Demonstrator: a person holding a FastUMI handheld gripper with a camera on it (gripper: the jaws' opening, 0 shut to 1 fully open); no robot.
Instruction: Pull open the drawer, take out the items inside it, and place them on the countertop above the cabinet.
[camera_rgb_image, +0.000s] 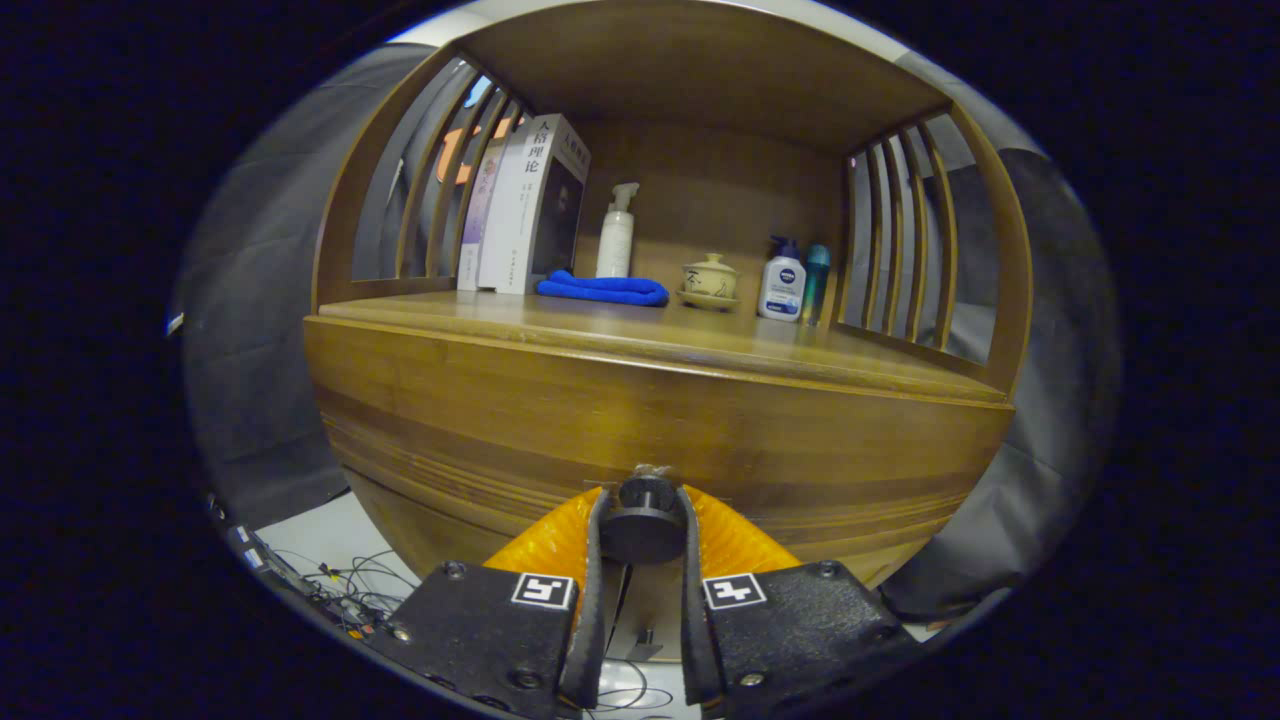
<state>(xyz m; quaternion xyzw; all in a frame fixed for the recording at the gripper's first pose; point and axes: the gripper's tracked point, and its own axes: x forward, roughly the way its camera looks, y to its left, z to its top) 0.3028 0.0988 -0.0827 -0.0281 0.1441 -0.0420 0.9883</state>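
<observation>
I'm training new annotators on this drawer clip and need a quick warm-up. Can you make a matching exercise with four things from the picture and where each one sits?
Things:
1. drawer knob
2. blue cloth
3. books
4. lidded cup

Places:
A. leaning against the slatted side of the shelf, beside the cloth
B. on a saucer, between the spray bottle and the lotion bottle
C. clamped between the fingers of the gripper
D. lying folded on the countertop, in front of the spray bottle

Pairs: 1-C, 2-D, 3-A, 4-B
</observation>
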